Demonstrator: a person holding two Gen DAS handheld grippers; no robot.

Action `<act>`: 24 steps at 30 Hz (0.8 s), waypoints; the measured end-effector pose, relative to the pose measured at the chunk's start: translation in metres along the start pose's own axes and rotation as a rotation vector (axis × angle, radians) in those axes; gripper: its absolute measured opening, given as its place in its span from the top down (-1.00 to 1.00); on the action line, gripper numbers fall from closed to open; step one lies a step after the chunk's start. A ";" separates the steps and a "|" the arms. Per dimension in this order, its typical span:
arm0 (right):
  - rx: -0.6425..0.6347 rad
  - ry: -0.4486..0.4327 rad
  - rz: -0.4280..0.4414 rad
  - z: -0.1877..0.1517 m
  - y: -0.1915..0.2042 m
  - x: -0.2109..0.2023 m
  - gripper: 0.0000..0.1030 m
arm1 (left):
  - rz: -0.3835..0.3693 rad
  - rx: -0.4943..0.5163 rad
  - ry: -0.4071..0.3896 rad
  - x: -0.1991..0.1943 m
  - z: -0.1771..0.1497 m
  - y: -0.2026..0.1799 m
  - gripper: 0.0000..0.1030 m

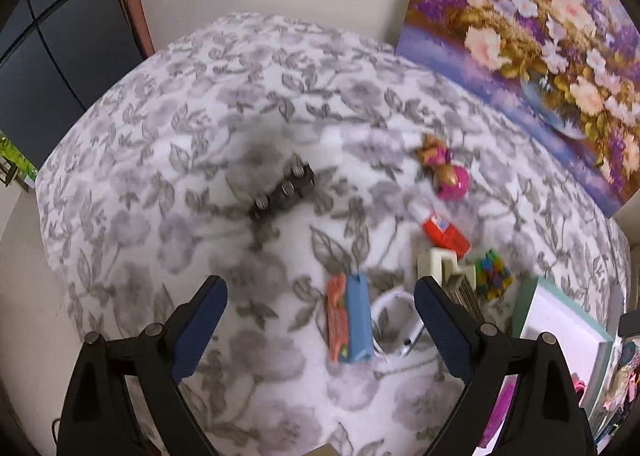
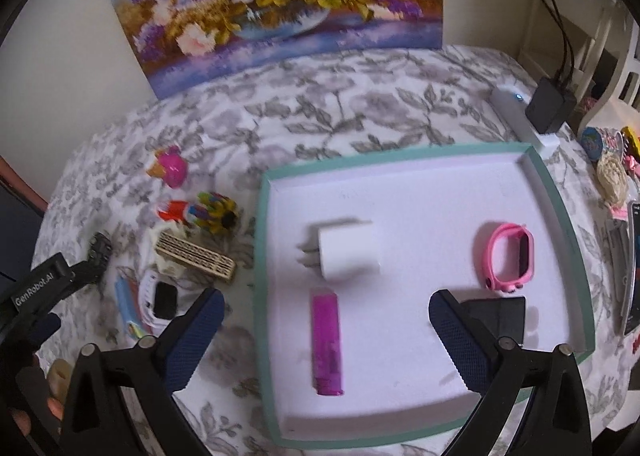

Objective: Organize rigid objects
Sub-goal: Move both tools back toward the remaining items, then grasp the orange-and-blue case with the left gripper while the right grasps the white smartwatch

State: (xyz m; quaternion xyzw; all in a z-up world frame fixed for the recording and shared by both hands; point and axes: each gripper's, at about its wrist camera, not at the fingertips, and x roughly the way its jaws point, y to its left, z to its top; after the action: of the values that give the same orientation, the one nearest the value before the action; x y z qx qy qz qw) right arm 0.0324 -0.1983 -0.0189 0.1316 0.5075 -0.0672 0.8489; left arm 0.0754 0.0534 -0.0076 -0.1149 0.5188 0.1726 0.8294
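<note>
On the floral cloth my left gripper [image 1: 320,296] hangs open, with nothing between its fingers. Under it lie a blue and orange flat piece [image 1: 348,320] and a white watch [image 1: 394,320]. A black block [image 1: 282,191] with metal springs lies further off, with a pink doll toy [image 1: 442,167] and an orange tube [image 1: 440,230] to the right. My right gripper [image 2: 326,304] is open above the teal-rimmed white tray [image 2: 260,256]. The tray holds a white charger [image 2: 348,252], a purple lighter [image 2: 328,340], a pink watch [image 2: 508,260] and a black flat square [image 2: 500,316].
A flower painting [image 2: 272,3] leans on the wall behind the table. A white power strip [image 2: 520,115] with a black adapter sits at the tray's far right corner. A colourful cube [image 1: 492,274], a wooden slatted piece [image 2: 196,254] and a cream block [image 1: 436,264] crowd the tray's left side.
</note>
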 end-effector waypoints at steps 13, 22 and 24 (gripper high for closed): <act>-0.082 0.018 0.133 0.000 0.070 0.015 -1.00 | -0.073 -0.100 0.014 0.018 0.024 0.048 -0.84; -0.127 0.080 0.132 -0.006 0.105 0.045 -1.00 | -0.047 -0.132 0.120 0.048 0.020 0.056 -0.84; -0.133 0.094 0.123 -0.008 0.110 0.052 -0.98 | -0.062 -0.144 0.145 0.055 0.019 0.056 -0.84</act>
State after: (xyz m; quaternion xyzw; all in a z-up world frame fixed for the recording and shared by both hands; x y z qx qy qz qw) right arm 0.0780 -0.0901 -0.0511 0.1089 0.5409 0.0253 0.8336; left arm 0.0902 0.1212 -0.0496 -0.2026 0.5600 0.1749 0.7840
